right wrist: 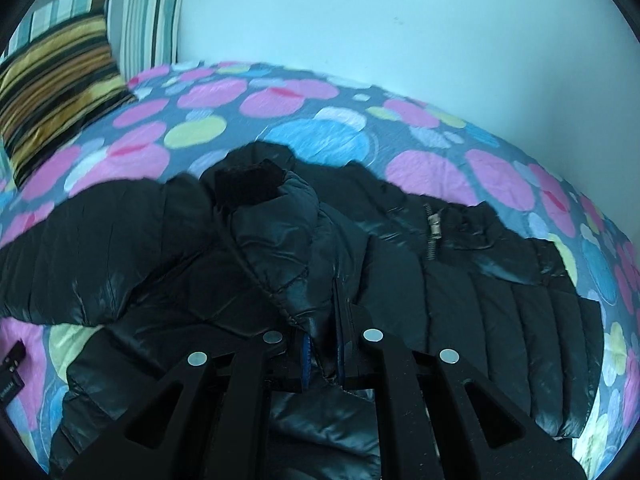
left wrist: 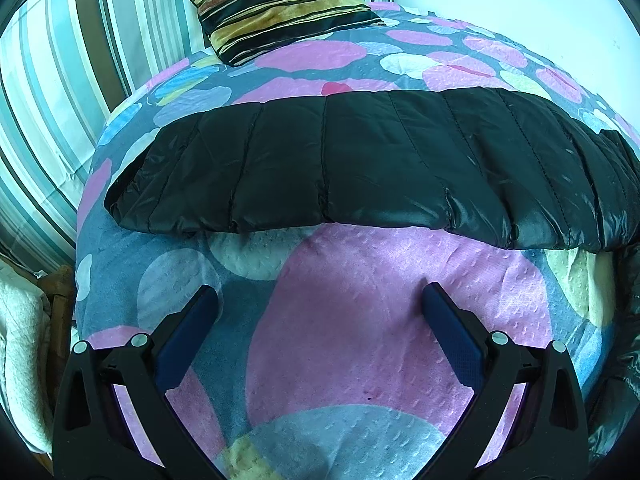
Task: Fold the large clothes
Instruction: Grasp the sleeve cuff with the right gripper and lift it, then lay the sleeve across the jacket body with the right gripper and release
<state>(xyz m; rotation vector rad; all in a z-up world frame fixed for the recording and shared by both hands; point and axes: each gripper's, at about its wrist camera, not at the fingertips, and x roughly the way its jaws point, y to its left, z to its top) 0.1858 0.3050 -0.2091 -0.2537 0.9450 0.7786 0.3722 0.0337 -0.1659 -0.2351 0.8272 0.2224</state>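
A black quilted puffer jacket [left wrist: 360, 164] lies across a bed with a spotted cover [left wrist: 360, 320]. In the left wrist view one long quilted part stretches flat from left to right. My left gripper [left wrist: 320, 308] is open and empty, just above the cover, a short way in front of the jacket's near edge. In the right wrist view the jacket [right wrist: 500, 300] is bunched, with its zipper [right wrist: 434, 232] and a dark cuff [right wrist: 248, 184] showing. My right gripper [right wrist: 324, 352] is shut on a fold of the jacket's shiny fabric.
A brown and yellow striped cushion [left wrist: 276, 4] lies at the head of the bed, also in the right wrist view [right wrist: 56, 92]. Teal striped pillows [left wrist: 60, 92] stand behind it. A white wall [right wrist: 400, 20] runs along the bed's far side. A white quilted cloth [left wrist: 20, 340] hangs at the left.
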